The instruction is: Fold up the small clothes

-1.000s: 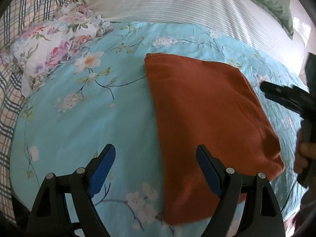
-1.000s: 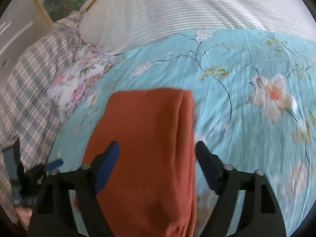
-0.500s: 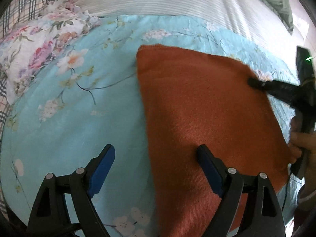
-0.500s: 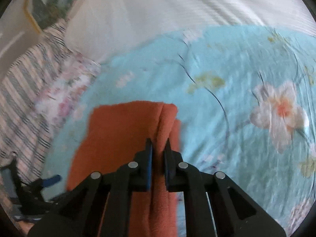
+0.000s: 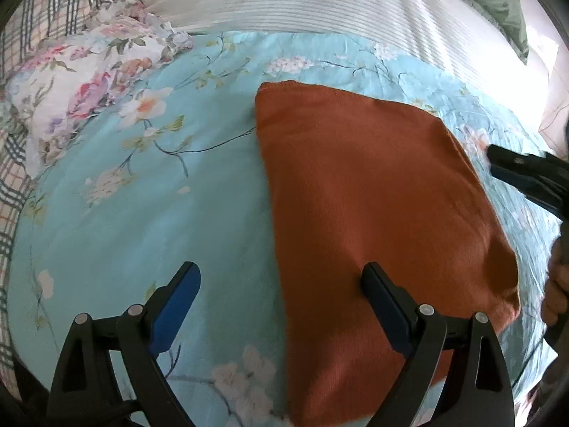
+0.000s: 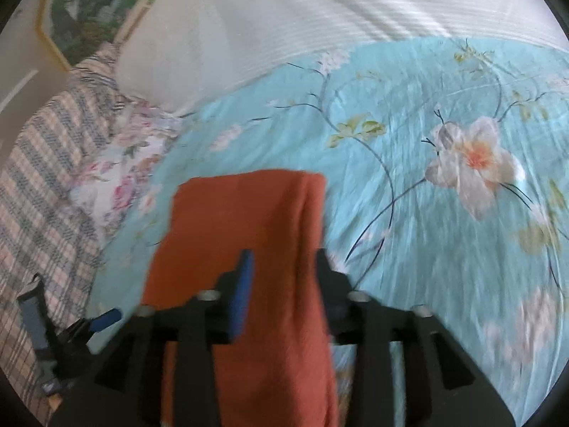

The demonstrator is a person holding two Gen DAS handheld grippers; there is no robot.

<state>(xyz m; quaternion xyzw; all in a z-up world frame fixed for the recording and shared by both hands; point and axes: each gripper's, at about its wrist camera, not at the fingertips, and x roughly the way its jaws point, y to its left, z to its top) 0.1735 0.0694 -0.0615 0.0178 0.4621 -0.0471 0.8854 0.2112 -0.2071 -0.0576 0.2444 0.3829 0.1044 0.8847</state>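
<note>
Lying folded on the pale-blue floral bedsheet (image 5: 106,220), the rust-orange knitted garment (image 5: 373,195) is straddled lengthwise by the right gripper (image 6: 284,267) — jaws just opened, nothing held; the left gripper (image 5: 281,284), gaping wide and empty, is spread over its near long edge.

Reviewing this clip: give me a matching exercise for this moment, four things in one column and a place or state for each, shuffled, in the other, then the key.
Things:
1. orange garment
2. left gripper
3. white striped bedding
4. pink floral cloth

Places or states:
A. crumpled beside the plaid fabric
B. folded flat on the blue floral sheet
C. jaws wide open, clamping nothing
D. beyond the far edge of the blue sheet

Pairs: 1-B, 2-C, 3-D, 4-A
</note>
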